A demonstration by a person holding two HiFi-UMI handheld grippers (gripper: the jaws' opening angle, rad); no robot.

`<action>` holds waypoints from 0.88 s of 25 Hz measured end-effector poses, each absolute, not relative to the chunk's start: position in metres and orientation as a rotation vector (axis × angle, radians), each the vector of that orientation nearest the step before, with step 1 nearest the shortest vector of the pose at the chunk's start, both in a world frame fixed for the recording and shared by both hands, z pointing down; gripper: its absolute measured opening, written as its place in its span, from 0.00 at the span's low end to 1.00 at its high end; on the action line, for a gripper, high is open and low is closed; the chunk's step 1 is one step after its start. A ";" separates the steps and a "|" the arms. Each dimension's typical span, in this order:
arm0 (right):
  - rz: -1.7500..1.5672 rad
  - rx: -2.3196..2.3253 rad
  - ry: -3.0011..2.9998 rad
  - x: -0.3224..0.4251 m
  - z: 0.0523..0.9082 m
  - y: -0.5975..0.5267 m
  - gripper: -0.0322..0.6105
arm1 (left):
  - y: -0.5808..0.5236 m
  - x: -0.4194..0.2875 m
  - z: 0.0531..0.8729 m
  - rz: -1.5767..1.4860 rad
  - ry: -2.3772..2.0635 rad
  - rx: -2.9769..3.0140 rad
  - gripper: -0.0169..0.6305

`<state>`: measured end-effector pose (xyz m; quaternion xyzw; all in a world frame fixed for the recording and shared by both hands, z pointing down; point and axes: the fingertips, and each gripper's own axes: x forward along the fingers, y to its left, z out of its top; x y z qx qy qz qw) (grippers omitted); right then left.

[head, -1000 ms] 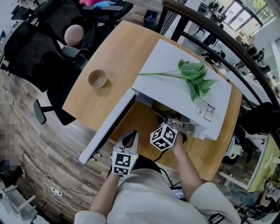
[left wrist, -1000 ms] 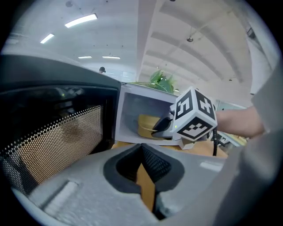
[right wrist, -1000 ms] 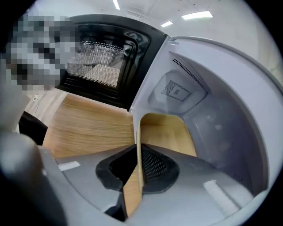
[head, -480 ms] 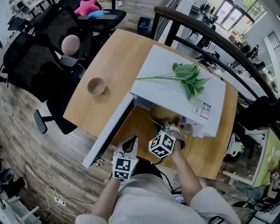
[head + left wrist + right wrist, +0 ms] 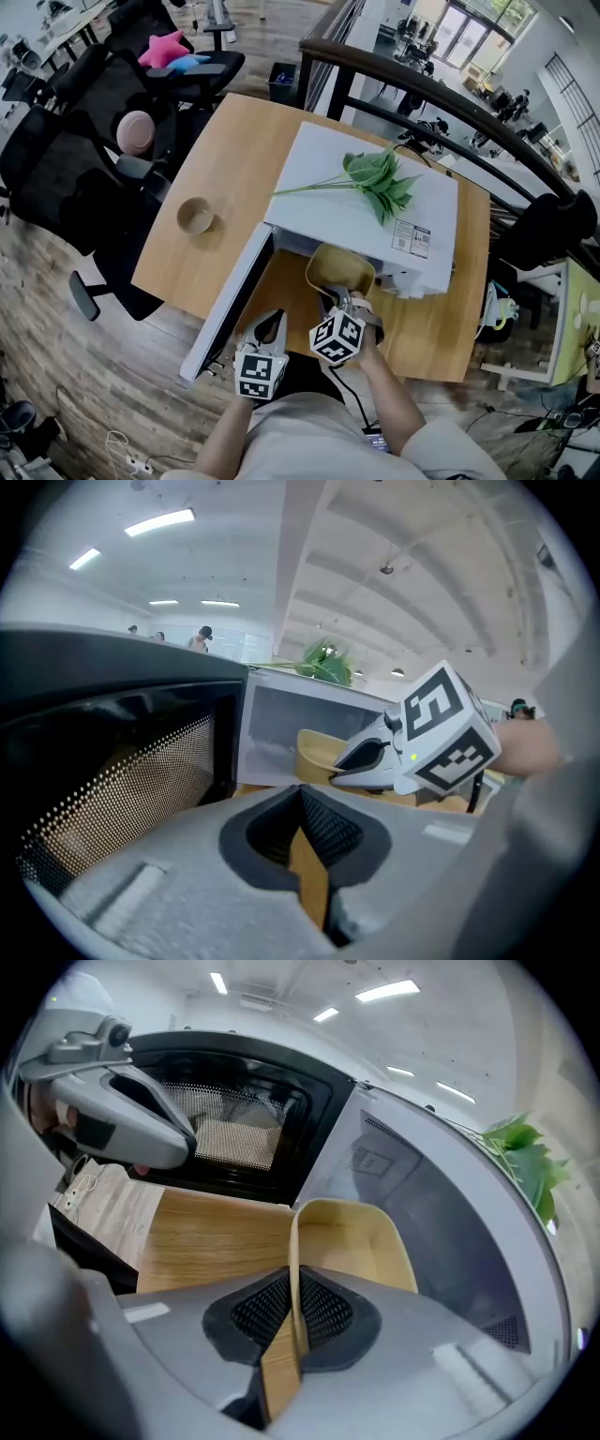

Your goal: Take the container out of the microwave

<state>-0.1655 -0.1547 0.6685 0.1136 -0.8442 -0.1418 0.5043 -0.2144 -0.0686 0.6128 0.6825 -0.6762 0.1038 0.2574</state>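
R gripper [image 5: 292, 1314] pinches tan container [image 5: 349, 1241] by its near wall, the only thin edge, at microwave [image 5: 424, 204] mouth. L gripper [image 5: 302, 844], jaws together w/ nothing between, hangs beside open door [image 5: 228, 302], prob. clearing the path.

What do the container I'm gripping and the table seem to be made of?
Container: probably plastic, pale yellow with a matte finish. Its wall is thin, smooth and evenly coloured where the right gripper pinches it.
Table: solid wood or wood-look laminate with a satin finish. Straight grain lines show, but I cannot tell which it is.
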 end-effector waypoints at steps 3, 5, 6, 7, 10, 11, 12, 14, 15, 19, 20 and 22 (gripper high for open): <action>-0.305 0.300 -2.061 -0.164 0.665 -0.147 0.11 | -0.069 -0.212 0.610 0.281 -1.817 1.873 0.03; -0.291 0.316 -2.072 -0.163 0.664 -0.142 0.11 | -0.068 -0.212 0.610 0.280 -1.809 1.890 0.03; -0.286 0.324 -2.078 -0.162 0.663 -0.139 0.11 | -0.067 -0.212 0.610 0.281 -1.805 1.895 0.03; -0.280 0.331 -2.084 -0.161 0.663 -0.137 0.11 | -0.067 -0.212 0.610 0.282 -1.800 1.899 0.03; -0.246 0.354 -2.107 -0.158 0.660 -0.128 0.10 | -0.068 -0.215 0.609 0.283 -1.787 1.916 0.03; -0.230 0.363 -2.114 -0.156 0.660 -0.124 0.10 | -0.069 -0.216 0.609 0.282 -1.783 1.922 0.03; -0.215 0.372 -2.119 -0.154 0.660 -0.120 0.10 | -0.069 -0.216 0.608 0.279 -1.777 1.928 0.03; -0.184 0.396 -2.127 -0.149 0.660 -0.114 0.10 | -0.071 -0.216 0.608 0.275 -1.761 1.946 0.03; -0.165 0.411 -2.135 -0.147 0.659 -0.111 0.10 | -0.072 -0.216 0.608 0.275 -1.752 1.957 0.03; -0.045 0.488 -2.197 -0.141 0.653 -0.098 0.10 | -0.074 -0.214 0.605 0.277 -1.725 1.998 0.03; -0.023 0.509 -2.207 -0.139 0.651 -0.095 0.10 | -0.074 -0.215 0.604 0.277 -1.719 2.005 0.03; -0.003 0.556 -2.216 -0.133 0.650 -0.089 0.10 | -0.072 -0.215 0.604 0.277 -1.704 2.019 0.03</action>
